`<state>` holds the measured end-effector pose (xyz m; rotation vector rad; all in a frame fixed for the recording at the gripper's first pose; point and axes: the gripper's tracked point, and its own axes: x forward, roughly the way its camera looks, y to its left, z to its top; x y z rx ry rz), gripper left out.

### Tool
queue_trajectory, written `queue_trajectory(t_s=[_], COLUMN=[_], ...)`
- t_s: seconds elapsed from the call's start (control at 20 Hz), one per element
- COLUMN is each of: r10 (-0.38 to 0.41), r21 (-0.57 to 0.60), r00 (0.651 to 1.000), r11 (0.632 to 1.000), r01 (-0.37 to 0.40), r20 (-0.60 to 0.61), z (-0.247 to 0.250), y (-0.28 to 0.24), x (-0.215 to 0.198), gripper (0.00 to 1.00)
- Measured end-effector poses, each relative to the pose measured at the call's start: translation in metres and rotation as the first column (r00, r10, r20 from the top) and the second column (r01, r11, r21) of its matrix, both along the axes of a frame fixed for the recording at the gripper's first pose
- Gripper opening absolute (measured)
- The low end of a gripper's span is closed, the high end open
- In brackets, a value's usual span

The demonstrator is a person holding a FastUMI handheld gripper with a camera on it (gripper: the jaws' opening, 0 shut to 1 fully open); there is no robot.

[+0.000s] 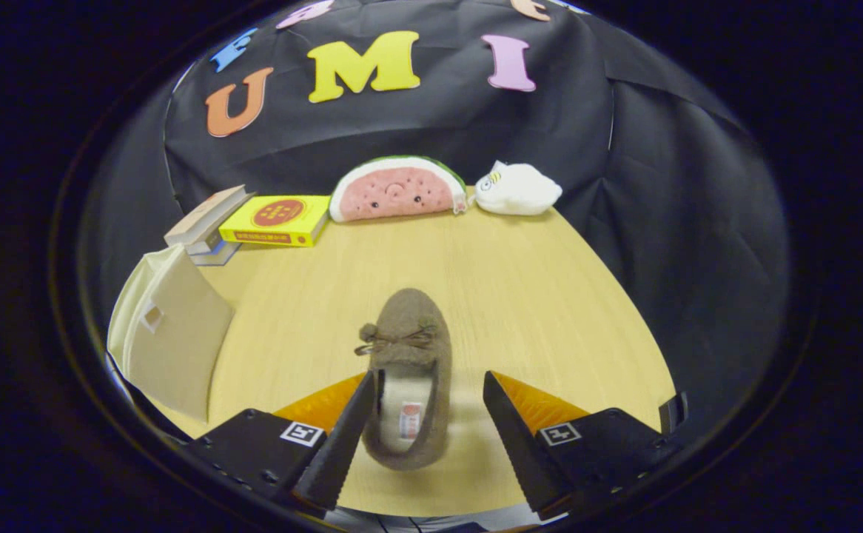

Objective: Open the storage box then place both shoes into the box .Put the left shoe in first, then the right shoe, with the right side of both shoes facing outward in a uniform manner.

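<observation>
On the desk [520,296], between your fingers: brown shoe [408,370] | claw [431,422] wide open, left finger touching, probably lining up a grasp | storage box [172,340] waits left.

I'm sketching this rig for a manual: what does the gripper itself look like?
The gripper has two wedge-shaped fingers with ridged inner faces. Each sits on a black blocky body bearing a square black-and-white marker tag, with an orange ribbed panel behind. No cables or sleeve visible.

Gripper [431,385] fingers are spread wide with the brown shoe [408,370] between them, hugging the left finger. Storage box [169,337] sits off to the left on the table [535,296].
</observation>
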<state>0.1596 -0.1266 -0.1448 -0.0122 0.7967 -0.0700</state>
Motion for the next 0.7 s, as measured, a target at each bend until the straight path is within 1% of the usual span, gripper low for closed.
queue_trajectory(t_s=[0.05,0.1,0.25,0.4,0.45,0.5,0.55,0.7], r10=[0.003,0.003,0.017,0.032,0.028,0.015,0.001,-0.022], r21=[-0.005,-0.008,-0.009,0.021,0.022,0.036,0.035,0.065], r00=[1.0,0.999,0.996,0.991,0.988,0.991,0.991,0.99], r11=[1.0,1.0,1.0,0.999,0.999,0.999,0.999,0.997], r01=[-0.003,-0.004,-0.018,-0.029,-0.025,-0.01,0.003,0.031], r20=[-0.022,-0.039,-0.088,-0.133,-0.15,-0.132,-0.133,-0.137], z=[-0.009,-0.017,-0.034,-0.051,-0.055,-0.051,-0.05,-0.047], y=[-0.004,-0.007,-0.01,-0.004,-0.006,-0.007,-0.009,-0.008], x=[0.001,0.002,0.007,0.012,0.012,0.014,0.015,0.013], gripper=[0.85,0.73,0.64,0.36,0.28,0.05,0.03,0.03])
